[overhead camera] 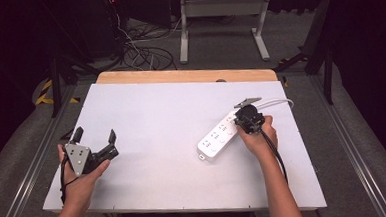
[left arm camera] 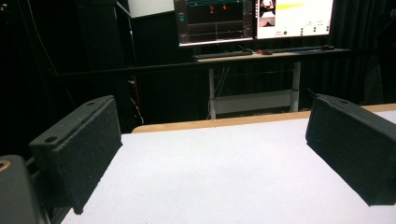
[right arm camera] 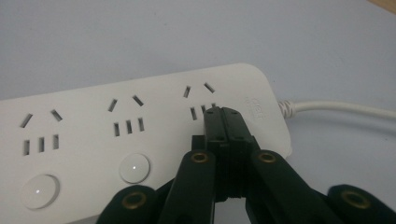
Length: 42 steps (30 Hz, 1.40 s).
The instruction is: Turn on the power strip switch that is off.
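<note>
white table point(overhead camera: 156, 110) – wooden far edge | monitors point(left arm camera: 254, 21) on desk point(left arm camera: 271, 55) | floor cables point(overhead camera: 137, 46)

third switch button hidden under right gripper point(right arm camera: 223, 122) fingers.

Each black two-jaw gripper point(overhead camera: 96, 139) carried a grey three-cornered plate point(overhead camera: 77, 157), brass-ringed pivot screws point(right arm camera: 200, 157) and a trailing black cable point(overhead camera: 275, 153).

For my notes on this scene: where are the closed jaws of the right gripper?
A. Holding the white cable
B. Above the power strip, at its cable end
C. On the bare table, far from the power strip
B: the right gripper, jaws together, sits over the power strip by the socket group nearest the cable.
</note>
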Tool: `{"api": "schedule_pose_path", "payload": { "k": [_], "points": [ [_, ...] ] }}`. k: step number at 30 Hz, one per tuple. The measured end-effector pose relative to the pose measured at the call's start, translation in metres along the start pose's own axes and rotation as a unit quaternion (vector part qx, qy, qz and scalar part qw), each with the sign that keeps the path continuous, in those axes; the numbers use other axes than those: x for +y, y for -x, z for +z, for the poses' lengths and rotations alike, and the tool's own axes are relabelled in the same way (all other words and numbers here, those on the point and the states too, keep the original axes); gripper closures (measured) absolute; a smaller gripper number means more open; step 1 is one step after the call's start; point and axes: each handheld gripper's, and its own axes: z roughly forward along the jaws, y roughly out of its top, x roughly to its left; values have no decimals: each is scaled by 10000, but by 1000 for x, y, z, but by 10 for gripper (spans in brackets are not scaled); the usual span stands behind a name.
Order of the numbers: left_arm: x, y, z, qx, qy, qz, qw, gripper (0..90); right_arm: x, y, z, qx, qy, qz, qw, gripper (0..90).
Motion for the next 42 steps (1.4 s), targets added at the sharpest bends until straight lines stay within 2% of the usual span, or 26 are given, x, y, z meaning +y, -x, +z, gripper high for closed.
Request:
{"api": "schedule_pose_path", "payload": {
  "k": [14, 22, 31, 32, 33, 36, 42],
  "points": [
    [0, 0, 0, -15, -3, 31, 10000, 44, 0, -1, 0, -47, -24, 45, 10000, 900],
    [0, 1, 0, -23, -8, 33, 10000, 45, -2, 3, 0, 81, 19, 191, 9998, 900],
    [0, 1, 0, -13, -10, 32, 10000, 45, -2, 1, 1, 33, 22, 144, 9999, 900],
    [0, 1, 0, -13, -10, 37, 10000, 45, -1, -2, 1, -58, 1, 38, 10000, 900],
    [0, 0, 0, -5, -14, 43, 10000, 45, -1, -2, 1, -80, -9, 30, 10000, 900],
    [0, 0, 0, 6, -10, 45, 10000, 44, -2, -1, 2, -19, 18, 128, 9999, 900],
    [0, -1, 0, 7, -14, 18, 10000, 44, -3, 1, 1, 22, 57, 146, 9999, 900]
  ]
}}
